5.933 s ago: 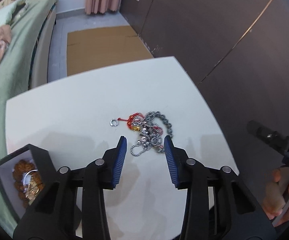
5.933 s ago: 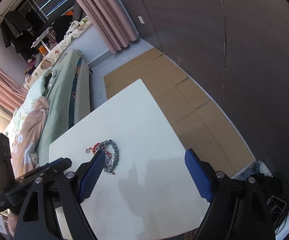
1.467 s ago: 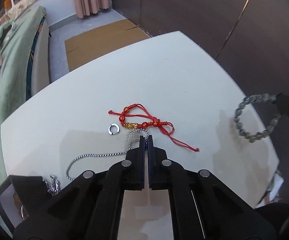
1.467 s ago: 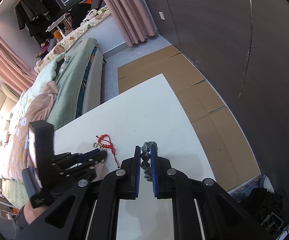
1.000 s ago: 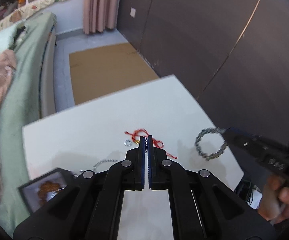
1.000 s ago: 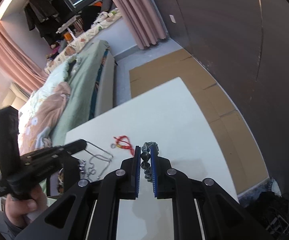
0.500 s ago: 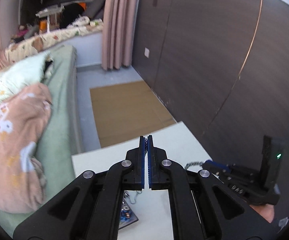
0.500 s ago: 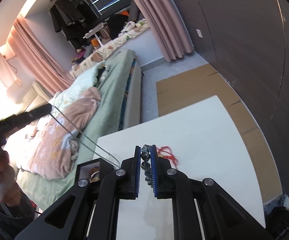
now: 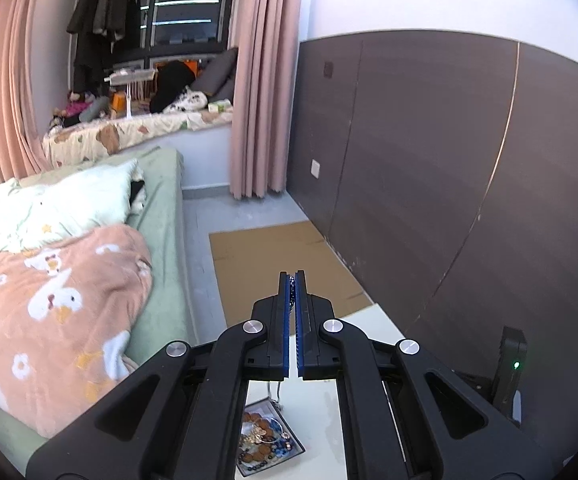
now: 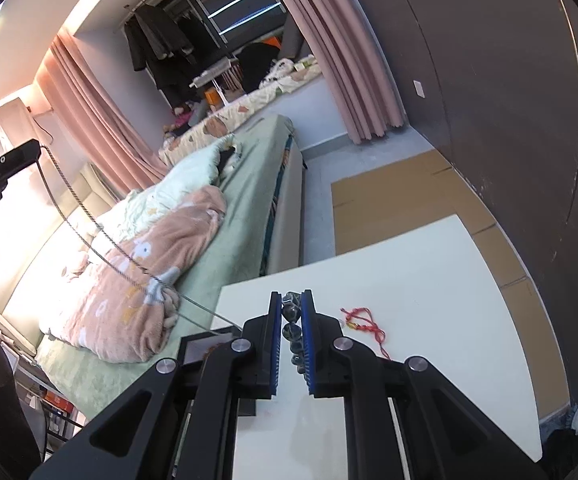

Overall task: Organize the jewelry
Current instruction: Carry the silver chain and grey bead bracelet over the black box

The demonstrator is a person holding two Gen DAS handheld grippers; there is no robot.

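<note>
My left gripper [image 9: 292, 280] is shut on a thin silver chain [image 10: 89, 240]; it is raised high, and the chain hangs in a long line down to the black jewelry box [image 9: 269, 446], which holds beads and gold pieces. The left gripper also shows at the far left of the right wrist view [image 10: 21, 156]. My right gripper [image 10: 291, 300] is shut on a grey bead bracelet [image 10: 291, 320] above the white table [image 10: 429, 280], close to the box [image 10: 205, 346]. A red cord bracelet [image 10: 363, 320] lies on the table to its right.
A bed with green sheet and peach blanket [image 9: 49, 300] runs along the table's left side. A dark panelled wall [image 9: 449, 160] is on the right. Cardboard [image 9: 281, 264] covers the floor beyond the table.
My left gripper rose and tilted up, pulling the silver chain out long above the box. My right gripper carried the bead bracelet left, towards the box. The table has dropped low in the left view.
</note>
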